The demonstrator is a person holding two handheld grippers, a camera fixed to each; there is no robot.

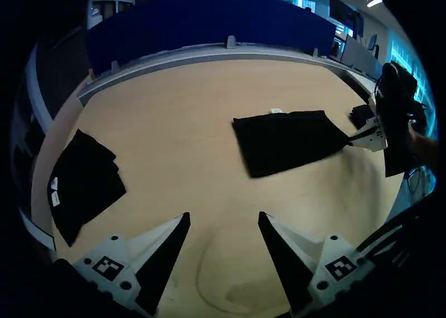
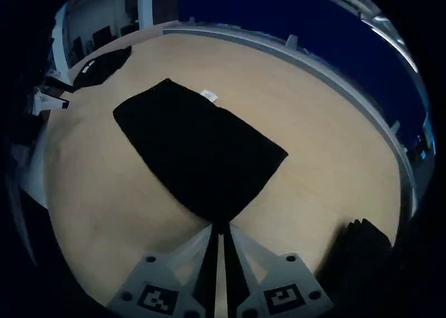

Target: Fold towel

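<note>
A black towel (image 1: 287,140) lies flat on the wooden table (image 1: 184,123), toward the right in the left gripper view. In the right gripper view the towel (image 2: 200,151) spreads out ahead, with a small white tag at its far edge. My right gripper (image 2: 222,229) is shut on the towel's near corner; from the left gripper view that right gripper (image 1: 352,142) pinches the towel's right corner, held by a hand. My left gripper (image 1: 223,220) stands open low over bare table, well short of the towel, with nothing between its fingers.
A second black cloth (image 1: 83,184) lies near the table's left edge, seen far off as black cloth (image 2: 103,64). A dark pile (image 2: 357,251) sits at the right. A blue partition (image 1: 206,25) backs the table.
</note>
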